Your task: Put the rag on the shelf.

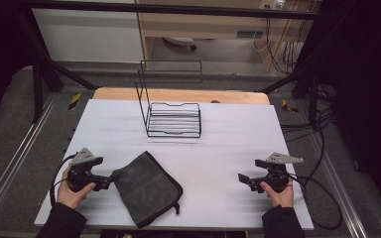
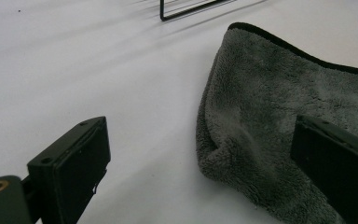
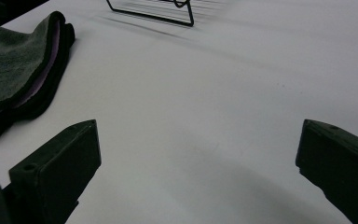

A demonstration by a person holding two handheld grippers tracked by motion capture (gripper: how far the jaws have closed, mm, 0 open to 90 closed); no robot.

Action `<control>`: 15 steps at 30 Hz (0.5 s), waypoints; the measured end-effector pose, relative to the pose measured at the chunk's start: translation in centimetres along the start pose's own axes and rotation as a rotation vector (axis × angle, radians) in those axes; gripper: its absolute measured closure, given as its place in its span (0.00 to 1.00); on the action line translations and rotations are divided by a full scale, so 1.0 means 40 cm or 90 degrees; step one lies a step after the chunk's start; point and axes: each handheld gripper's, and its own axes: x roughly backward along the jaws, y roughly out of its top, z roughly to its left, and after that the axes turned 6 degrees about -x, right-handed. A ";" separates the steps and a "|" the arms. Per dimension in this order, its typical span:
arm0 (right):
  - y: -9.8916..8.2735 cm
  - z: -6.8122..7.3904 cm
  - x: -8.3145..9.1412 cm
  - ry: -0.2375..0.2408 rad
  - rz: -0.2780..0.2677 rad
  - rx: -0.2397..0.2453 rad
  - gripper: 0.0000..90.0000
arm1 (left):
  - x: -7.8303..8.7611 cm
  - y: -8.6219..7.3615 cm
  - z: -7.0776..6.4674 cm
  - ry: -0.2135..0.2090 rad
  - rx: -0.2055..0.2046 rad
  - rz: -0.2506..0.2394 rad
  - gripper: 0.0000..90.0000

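At the near edge of the worktop (image 1: pixel 218 148): a folded grey cloth (image 1: pixel 146 187) lies flat, one corner close to the front rim.
Left tongs (image 1: pixel 110 179): spread wide, astride the cloth's left corner, pressing on nothing; one jaw stands over bare worktop, the other over the pile.
Right tongs (image 1: pixel 243 178): spread wide with nothing between them, well apart from the cloth.
Wire rack (image 1: pixel 171 111): stands farther back, empty.
Risk, thin bite: closing here may catch only the top layer, so the fold would fall open when lifted.
Risk, slide: a low jaw could push the cloth along instead of pinching it, perhaps off the front rim.
Risk, dangling loop (image 1: pixel 177 207): may snag on the rack's wires.
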 end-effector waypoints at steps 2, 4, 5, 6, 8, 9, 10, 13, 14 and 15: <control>0.000 0.000 0.000 0.002 0.001 0.001 0.01 | 0.001 0.000 0.000 -0.001 0.001 0.002 0.06; 0.000 0.001 0.000 0.002 0.000 0.000 0.01 | 0.001 0.004 -0.002 0.006 0.007 0.004 0.07; -0.001 0.002 -0.001 0.002 0.000 -0.001 0.01 | 0.001 0.004 -0.002 0.006 0.007 0.004 0.08; -0.001 0.002 -0.001 0.002 0.000 -0.001 0.01 | 0.002 0.005 -0.003 0.008 0.009 0.006 0.08; 0.000 0.005 -0.001 0.003 0.002 0.001 0.01 | 0.004 0.006 -0.004 0.016 0.015 0.011 0.14; 0.000 0.005 -0.001 0.003 0.002 0.001 0.01 | 0.003 0.006 -0.005 0.015 0.021 0.012 0.14; 0.000 0.009 -0.004 0.004 0.005 0.002 0.01 | 0.002 0.005 -0.007 0.019 0.028 0.014 0.21; 0.003 0.017 -0.011 0.004 0.011 0.009 0.01 | 0.001 0.004 -0.011 0.013 0.031 0.021 0.32; 0.004 0.021 -0.013 0.003 0.013 0.010 0.01 | 0.001 0.004 -0.018 0.015 0.036 0.030 0.34; 0.005 0.023 -0.015 0.003 0.014 0.013 0.01 | 0.001 0.004 -0.018 0.015 0.036 0.030 0.37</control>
